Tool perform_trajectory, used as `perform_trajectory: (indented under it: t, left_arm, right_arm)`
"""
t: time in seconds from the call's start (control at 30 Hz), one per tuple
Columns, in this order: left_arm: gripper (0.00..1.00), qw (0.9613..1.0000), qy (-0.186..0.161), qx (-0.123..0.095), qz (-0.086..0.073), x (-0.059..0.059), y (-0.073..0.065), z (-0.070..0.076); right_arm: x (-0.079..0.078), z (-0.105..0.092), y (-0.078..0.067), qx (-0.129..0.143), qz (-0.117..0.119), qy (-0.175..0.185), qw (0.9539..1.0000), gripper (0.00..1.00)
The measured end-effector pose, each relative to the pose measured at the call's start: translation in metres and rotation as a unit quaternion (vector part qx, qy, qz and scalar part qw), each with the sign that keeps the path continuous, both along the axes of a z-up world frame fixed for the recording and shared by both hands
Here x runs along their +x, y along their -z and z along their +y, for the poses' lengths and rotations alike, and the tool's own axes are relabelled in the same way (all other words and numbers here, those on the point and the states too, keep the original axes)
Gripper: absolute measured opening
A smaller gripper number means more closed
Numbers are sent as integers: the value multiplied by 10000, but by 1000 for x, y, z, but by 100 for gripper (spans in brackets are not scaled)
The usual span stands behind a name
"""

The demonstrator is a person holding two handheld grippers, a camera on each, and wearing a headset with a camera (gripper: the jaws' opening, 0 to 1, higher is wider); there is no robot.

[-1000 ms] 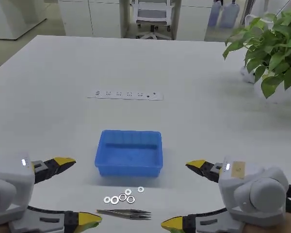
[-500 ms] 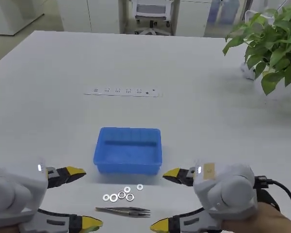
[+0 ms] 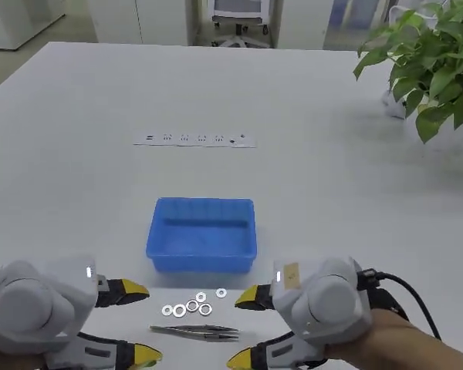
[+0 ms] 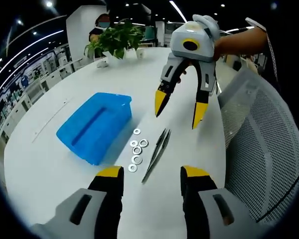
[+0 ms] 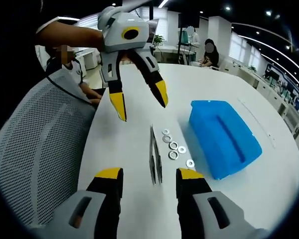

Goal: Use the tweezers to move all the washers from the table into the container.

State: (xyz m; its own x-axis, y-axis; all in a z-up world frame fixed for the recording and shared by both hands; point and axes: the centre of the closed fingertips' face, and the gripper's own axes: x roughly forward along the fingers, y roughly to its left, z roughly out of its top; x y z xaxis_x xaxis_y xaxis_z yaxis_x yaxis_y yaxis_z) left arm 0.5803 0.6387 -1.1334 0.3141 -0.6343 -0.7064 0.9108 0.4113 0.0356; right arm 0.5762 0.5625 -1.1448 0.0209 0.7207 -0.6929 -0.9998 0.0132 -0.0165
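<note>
Several small metal washers lie in a cluster on the white table just in front of the blue container, which has nothing in it. Slim metal tweezers rest flat on the table, just nearer me than the washers. My left gripper hovers open to their left, and my right gripper hovers open to their right; both hold nothing. In the left gripper view the tweezers and washers lie beyond my open left gripper. In the right gripper view the tweezers lie beyond my open right gripper, washers beside them.
A white power strip lies flat behind the container. A potted plant stands at the far right of the table. A grey mesh chair back is at the table's near edge.
Both grippers have moved inward toward the tweezers and washers, the right one the most. The tweezers, washers and container lie where they were.
</note>
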Motion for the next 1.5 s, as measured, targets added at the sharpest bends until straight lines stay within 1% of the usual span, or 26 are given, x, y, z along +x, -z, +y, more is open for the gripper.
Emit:
perform_trajectory:
  t: [0.1,0.13,0.27,0.37,0.43,0.5,0.6,0.73,0.8,0.83,0.9,0.97,1.07,1.2,1.23,1.33,1.4,1.5]
  left_arm:
    - [46,9998,144,148,79,-1,6,0]
    - [45,9994,213,251,95,-1,9,1]
    - [42,9988,335,333,151,-1,15,1]
    - [37,9976,483,474,174,-1,20,3]
    - [34,9970,529,530,174,1,22,3]
    - [31,9963,598,578,215,2,24,3]
    - [29,9951,698,669,214,4,27,4]
    - [25,9932,816,786,278,5,31,5]
    - [24,9920,875,866,265,6,33,6]
    - [23,9917,903,875,271,6,34,6]
    - [20,9910,945,884,333,6,36,5]
    - [18,9898,1023,939,321,6,38,5]
    - [15,9893,1059,932,362,7,40,3]
    - [13,9889,1098,933,354,10,43,0]
    - [12,9888,1120,920,354,10,43,-1]
    - [10,9876,1195,958,356,10,45,-2]
    - [9,9857,1283,1035,349,9,48,-3]
    - [7,9858,1315,1000,308,10,47,-4]
  right_arm:
    - [1,3,4,-27,39,-44,10000,39]
    - [2,4,7,-67,41,-65,9999,38]
    - [3,6,14,-160,47,-137,9998,33]
    - [5,8,19,-216,71,-150,9996,31]
    - [6,9,21,-220,92,-141,9996,30]
    - [8,10,22,-229,90,-136,9996,28]
    - [9,12,25,-252,113,-139,9995,26]
    - [10,14,28,-272,132,-151,9994,23]
    - [10,16,28,-272,135,-174,9994,21]
    - [11,16,29,-279,136,-174,9994,20]
    - [11,17,30,-298,154,-176,9993,20]
    - [12,19,31,-292,175,-168,9993,19]
    - [12,21,32,-281,216,-149,9993,18]
    - [12,22,36,-343,237,-170,9990,17]
    - [12,24,36,-323,249,-167,9990,17]
    - [12,25,36,-318,232,-183,9991,15]
    - [11,25,36,-336,203,-228,9990,14]
    - [11,25,36,-351,156,-263,9989,14]
